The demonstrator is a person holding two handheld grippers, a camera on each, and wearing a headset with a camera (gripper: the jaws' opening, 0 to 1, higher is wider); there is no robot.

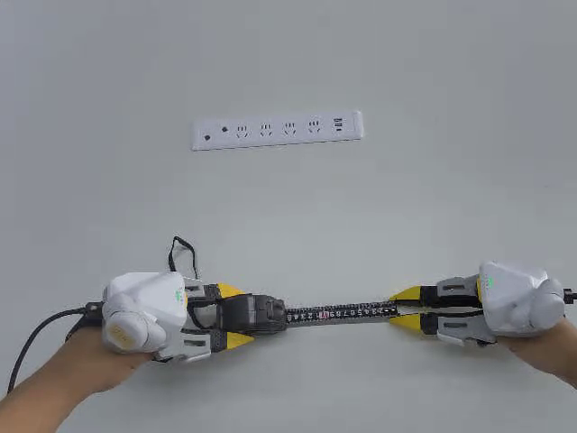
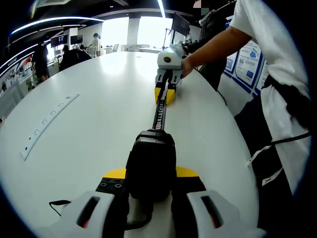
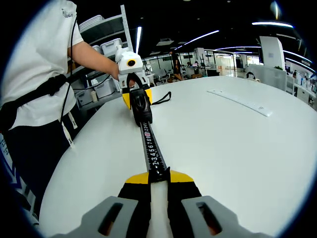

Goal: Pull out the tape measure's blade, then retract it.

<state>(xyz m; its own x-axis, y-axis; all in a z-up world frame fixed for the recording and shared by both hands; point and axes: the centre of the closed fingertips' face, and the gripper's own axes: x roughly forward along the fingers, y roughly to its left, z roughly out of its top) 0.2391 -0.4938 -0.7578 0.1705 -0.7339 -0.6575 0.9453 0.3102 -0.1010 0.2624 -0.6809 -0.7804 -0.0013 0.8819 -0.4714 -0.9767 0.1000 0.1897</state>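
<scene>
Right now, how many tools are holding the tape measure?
2. The left tool grips the black case at lower left; the right tool pinches the blade by its tip at lower right.

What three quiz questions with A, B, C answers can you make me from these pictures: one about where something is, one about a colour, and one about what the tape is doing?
1. Where is the power strip?
A. On the table, apart from the tape measure
B. Under the tape measure
C. Held in a gripper

2. What colour are the tips on the left gripper and right gripper?
A. Red
B. Yellow
C. Green

3. How is the blade?
A. Rolled all the way in
B. Pulled out between the grippers
C. Curled up in a loop

Answers:
1 A: it lies alone on the table, farther off than the tools.
2 B: the tips look yellow in every view.
3 B: the numbered blade runs from the tape measure in the left gripper to the right gripper's jaws.
</scene>
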